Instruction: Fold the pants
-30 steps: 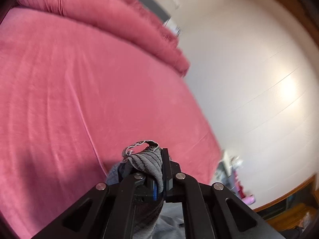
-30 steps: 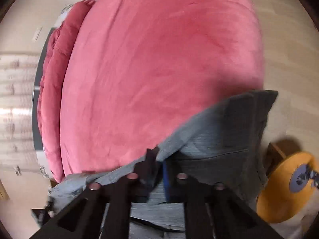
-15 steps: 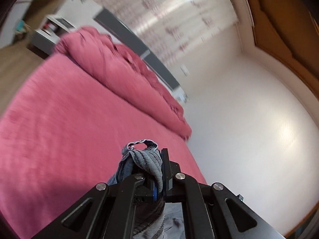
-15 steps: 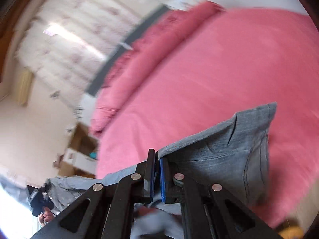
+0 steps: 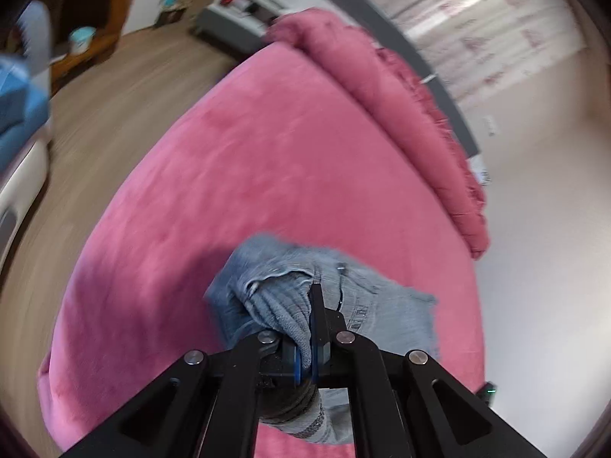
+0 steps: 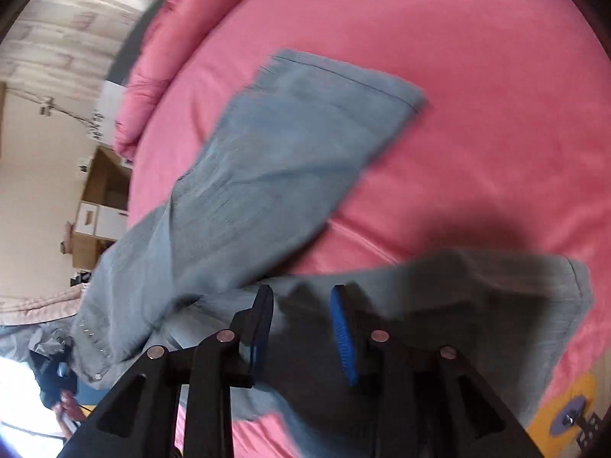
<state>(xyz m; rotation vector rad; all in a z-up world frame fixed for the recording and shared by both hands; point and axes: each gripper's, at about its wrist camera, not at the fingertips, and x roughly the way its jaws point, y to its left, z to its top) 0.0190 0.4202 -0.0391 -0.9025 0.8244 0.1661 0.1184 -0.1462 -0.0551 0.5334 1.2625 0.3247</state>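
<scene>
While your left gripper (image 5: 311, 328) stays clamped shut on a bunched fold of the grey jeans (image 5: 305, 301), the fabric drapes onto the pink bed (image 5: 229, 175). Your right gripper (image 6: 301, 320) has just been opening: jaws part-open, nothing pinched, jeans (image 6: 275, 175) spread on the bed (image 6: 458, 76) beneath, one leg angled up-right.

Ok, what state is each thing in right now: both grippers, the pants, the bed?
left gripper: shut on a bunch of the pants.
right gripper: open, jaws just opened, nothing pinched.
pants: unfolded, legs splayed across the bed.
bed: pink cover, smooth.
</scene>
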